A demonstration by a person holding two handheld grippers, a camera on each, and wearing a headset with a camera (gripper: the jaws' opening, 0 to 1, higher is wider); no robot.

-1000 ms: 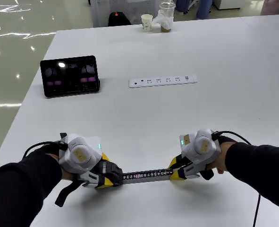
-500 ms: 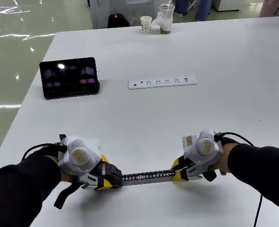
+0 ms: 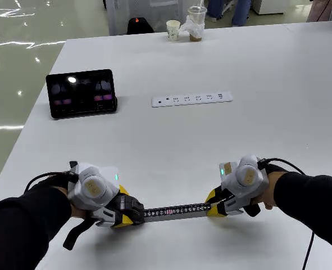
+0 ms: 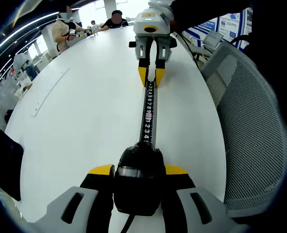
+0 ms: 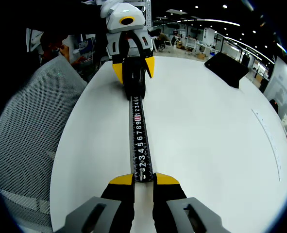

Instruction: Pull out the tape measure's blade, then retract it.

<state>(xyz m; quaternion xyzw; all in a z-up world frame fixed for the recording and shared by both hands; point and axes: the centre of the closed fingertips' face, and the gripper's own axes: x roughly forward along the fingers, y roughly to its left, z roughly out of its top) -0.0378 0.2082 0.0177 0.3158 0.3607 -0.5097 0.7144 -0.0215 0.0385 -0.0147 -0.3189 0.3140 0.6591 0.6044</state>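
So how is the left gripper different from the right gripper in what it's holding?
The left gripper clamps the tape measure's fat black case; the right gripper pinches the end of its thin blade. The left gripper's jaws stand wide apart around the case; the right gripper's jaws are almost together. Both have yellow-tipped jaws and sit low over the white table.

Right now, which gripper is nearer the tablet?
Left. The left gripper, shut on the case, sits straight toward the person from the tablet. The right gripper, pinching the blade tip, is further off to the right.
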